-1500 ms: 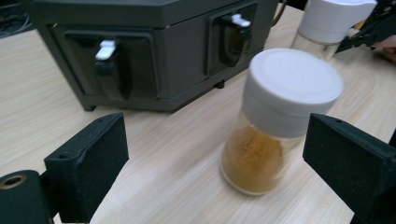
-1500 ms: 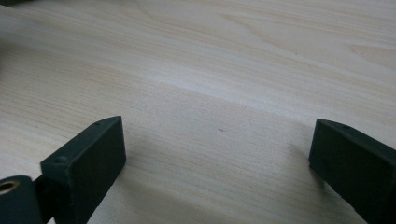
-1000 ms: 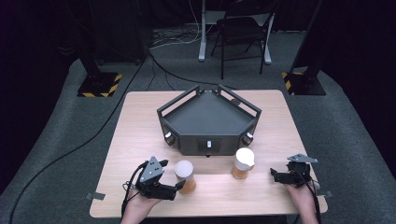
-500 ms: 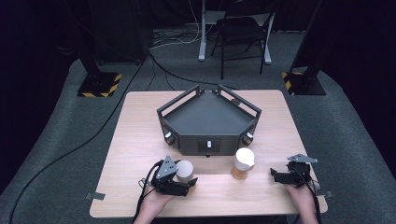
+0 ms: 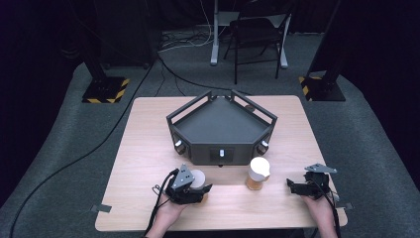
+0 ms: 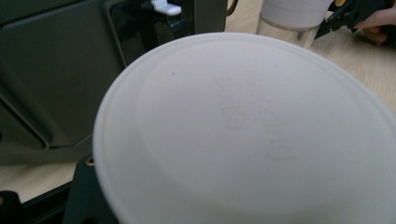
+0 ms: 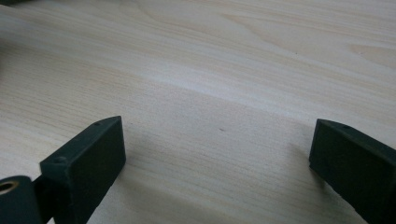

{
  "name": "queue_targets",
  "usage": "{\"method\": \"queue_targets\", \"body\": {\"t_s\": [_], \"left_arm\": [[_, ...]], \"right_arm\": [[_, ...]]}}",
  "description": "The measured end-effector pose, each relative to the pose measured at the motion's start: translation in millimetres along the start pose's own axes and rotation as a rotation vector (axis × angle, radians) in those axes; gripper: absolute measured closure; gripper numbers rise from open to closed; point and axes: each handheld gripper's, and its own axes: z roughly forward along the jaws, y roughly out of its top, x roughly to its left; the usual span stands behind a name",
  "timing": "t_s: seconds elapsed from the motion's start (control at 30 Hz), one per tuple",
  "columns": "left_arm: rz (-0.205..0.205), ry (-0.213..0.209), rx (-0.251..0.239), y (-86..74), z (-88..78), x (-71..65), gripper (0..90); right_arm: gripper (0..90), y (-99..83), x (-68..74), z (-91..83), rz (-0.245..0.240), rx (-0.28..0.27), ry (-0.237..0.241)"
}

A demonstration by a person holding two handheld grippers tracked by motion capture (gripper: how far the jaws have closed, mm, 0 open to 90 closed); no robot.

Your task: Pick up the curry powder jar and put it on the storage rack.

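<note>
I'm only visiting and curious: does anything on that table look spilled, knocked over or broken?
Nothing stands out. Both lidded cups stand upright, one in the left gripper, the other cup free beside it. The dark tray sits square, and the table looks dry.

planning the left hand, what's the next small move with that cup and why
Probably lift the cup straight up a little. The left gripper has just closed on it, its white lid close under that gripper's camera, while the right gripper rests open on the table.

White-lidded cup of amber liquid, upright, near table edge, clamped in jaws, before dark tray
</note>
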Motion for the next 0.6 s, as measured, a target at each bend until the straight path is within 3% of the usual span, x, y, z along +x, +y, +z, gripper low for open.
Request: {"method": "queue_targets", "body": {"t_s": [0.6], "left_arm": [[0.006, 0.03, -0.045, 63.0, -19.9, 12.6, 35.4]], "right_arm": [[2.9, 0.0, 0.0, 0.0, 0.0, 0.0, 0.0]]}}
